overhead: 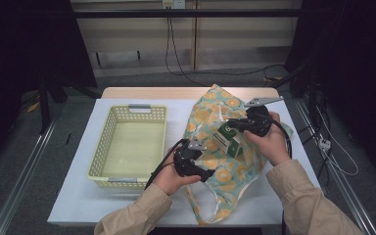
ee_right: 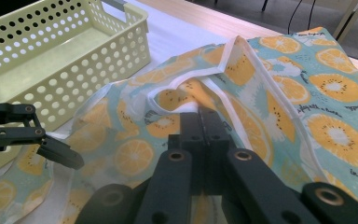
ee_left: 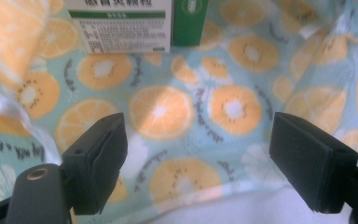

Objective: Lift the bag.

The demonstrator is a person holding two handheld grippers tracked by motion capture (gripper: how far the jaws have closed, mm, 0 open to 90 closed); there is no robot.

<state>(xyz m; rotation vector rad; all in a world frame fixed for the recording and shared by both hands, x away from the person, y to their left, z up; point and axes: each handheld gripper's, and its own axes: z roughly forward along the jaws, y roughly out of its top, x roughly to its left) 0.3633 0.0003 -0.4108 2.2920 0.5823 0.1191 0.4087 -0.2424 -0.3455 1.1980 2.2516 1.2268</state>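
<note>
High view: a person in tan sleeves is working at a white table with a gripper in each hand, both over a fruit-print cloth bag that is lying just to the right of a pale yellow perforated basket. The right gripper, over the middle of the bag, is pointing toward the basket, and a small green-and-white box is showing just under its tip, above the bag; whether the jaws are actually pinching the box cannot be told from above. The left gripper is sitting over the near part of the bag, on the side facing the basket. In the left gripper view, its two black jaws are standing wide apart with nothing between them, the bag's orange-slice cloth is lying beneath them, and the box is hanging at the top edge, beyond the jaws. In the right gripper view, the jaws are pressed tightly together over the bag's white-trimmed opening; what they are gripping is hidden behind them. The other gripper's tip is showing at the left, between the bag and the basket.
</note>
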